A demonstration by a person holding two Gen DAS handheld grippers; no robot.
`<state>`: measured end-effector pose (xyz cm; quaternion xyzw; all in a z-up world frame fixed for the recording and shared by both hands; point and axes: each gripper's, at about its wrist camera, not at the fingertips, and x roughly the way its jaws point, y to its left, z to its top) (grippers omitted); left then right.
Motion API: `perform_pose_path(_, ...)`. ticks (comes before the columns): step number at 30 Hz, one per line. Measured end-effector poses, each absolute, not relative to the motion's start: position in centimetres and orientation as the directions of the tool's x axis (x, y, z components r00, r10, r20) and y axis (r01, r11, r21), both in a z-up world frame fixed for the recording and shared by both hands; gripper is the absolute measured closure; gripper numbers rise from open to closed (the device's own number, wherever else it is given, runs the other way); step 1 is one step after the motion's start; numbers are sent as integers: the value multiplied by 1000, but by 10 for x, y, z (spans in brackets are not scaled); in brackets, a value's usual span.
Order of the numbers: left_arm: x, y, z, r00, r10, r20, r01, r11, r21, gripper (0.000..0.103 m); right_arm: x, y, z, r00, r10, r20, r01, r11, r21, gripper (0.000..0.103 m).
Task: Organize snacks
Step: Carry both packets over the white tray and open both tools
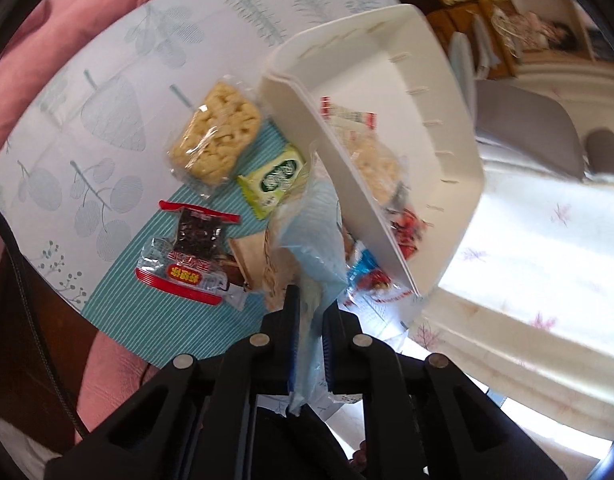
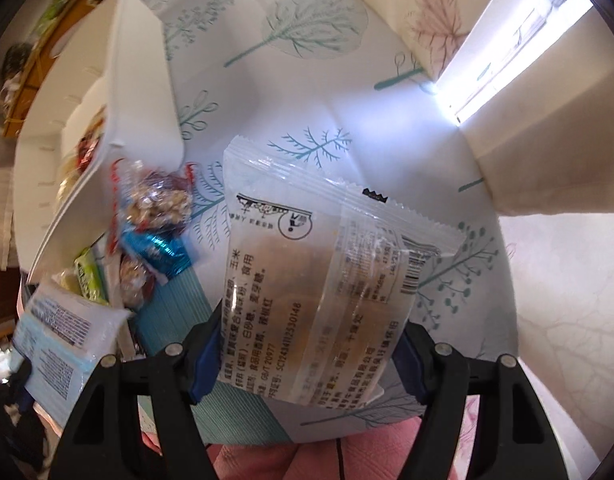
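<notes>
Left wrist view shows the job partway through, by my reading: the white bin [image 1: 439, 92] already holds a few wrapped snacks, while several lie loose outside it on the leaf-print counter [image 1: 119, 92] and its teal striped mat [image 1: 147, 312]. Those left include a puffed rice cake in clear wrap [image 1: 215, 136], a green-and-white packet [image 1: 275, 180] just beside it, and a red-trimmed packet of dark pieces [image 1: 191, 256] nearer the camera. The left gripper [image 1: 307, 308] has its jaws clamped on a pale blue wrapper [image 1: 311, 240], which sticks up between them just beside the bin's near wall (a short carry, I would judge). From the right wrist view, the right gripper [image 2: 307, 344] has its jaws closed around a clear packet with a pale round pastry [image 2: 319, 280], printed back facing the camera, held above the counter and well apart from the bin. Red and blue foil sweets [image 2: 155, 220] lie beside the bin's wall.
</notes>
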<state>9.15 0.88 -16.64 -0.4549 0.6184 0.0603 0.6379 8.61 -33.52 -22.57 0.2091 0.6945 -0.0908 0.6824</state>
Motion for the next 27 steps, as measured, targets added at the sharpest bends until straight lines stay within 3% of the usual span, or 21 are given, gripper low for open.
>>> perform_pose_path(13, 86, -16, -78, 255, -478, -841, -426, 725, -541, 96, 71, -317, -161, 189, 181, -965, 220, 950, 221, 31)
perform_pose_path(27, 140, -43, 12, 313, -447, -838, -206, 829, -520, 96, 91, -290, -94, 350, 260, -900, 30, 957, 289, 31)
